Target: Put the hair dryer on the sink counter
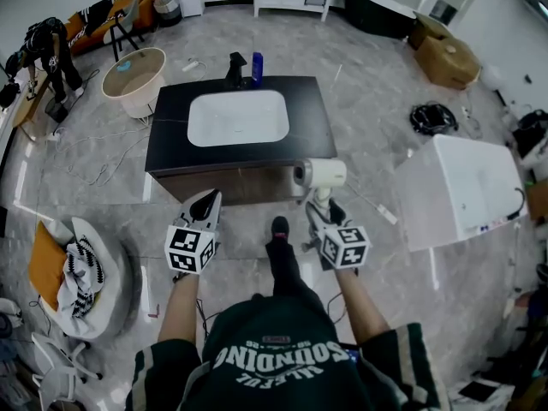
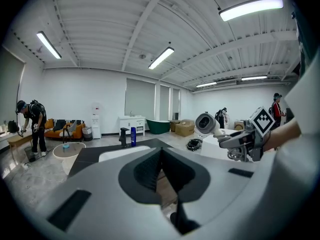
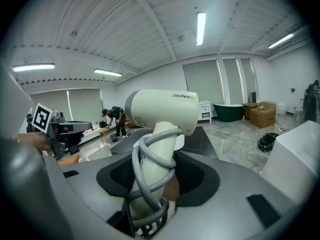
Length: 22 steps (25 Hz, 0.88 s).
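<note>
Carrying step: left gripper [image 1: 205, 205], jaws together and empty; sink counter [image 1: 171, 135] ahead; hair dryer [image 1: 325, 174] upright, handle clamped in the right gripper [image 1: 318, 207], short of the counter's front edge. Next move, likely: reach forward, lower onto the dark top.

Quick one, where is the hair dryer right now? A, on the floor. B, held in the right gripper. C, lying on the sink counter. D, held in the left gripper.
B: the right gripper is closed on the cord-wrapped handle of the hair dryer, which is up in the air rather than resting on the sink counter.
</note>
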Motion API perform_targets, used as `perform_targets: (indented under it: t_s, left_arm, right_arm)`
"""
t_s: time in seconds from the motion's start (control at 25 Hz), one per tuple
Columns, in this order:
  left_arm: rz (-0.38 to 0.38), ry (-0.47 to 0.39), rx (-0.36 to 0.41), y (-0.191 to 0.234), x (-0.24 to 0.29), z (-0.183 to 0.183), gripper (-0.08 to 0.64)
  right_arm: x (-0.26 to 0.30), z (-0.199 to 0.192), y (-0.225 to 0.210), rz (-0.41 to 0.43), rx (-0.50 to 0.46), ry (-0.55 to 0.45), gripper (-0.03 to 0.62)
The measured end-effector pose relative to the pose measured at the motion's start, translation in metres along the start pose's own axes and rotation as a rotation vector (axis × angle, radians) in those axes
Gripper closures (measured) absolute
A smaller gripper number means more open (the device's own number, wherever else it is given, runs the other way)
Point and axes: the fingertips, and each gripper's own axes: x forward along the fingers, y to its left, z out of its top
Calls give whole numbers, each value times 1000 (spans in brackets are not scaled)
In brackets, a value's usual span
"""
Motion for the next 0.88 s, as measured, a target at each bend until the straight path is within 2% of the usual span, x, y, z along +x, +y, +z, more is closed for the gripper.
perform_targets:
  t_s: [0.24,0.56,0.88]
  left_arm:
    - [-4,19,-4,31,65,7,558]
    - [18,12,-1,84,176,57,558]
    - [47,24,-19,126,263,94,558]
  right_arm:
    - [70,19,-37,2,28,15,383]
    - [178,90,-98,24,-2,16,383]
    - [265,148,-146,70,23,25,383]
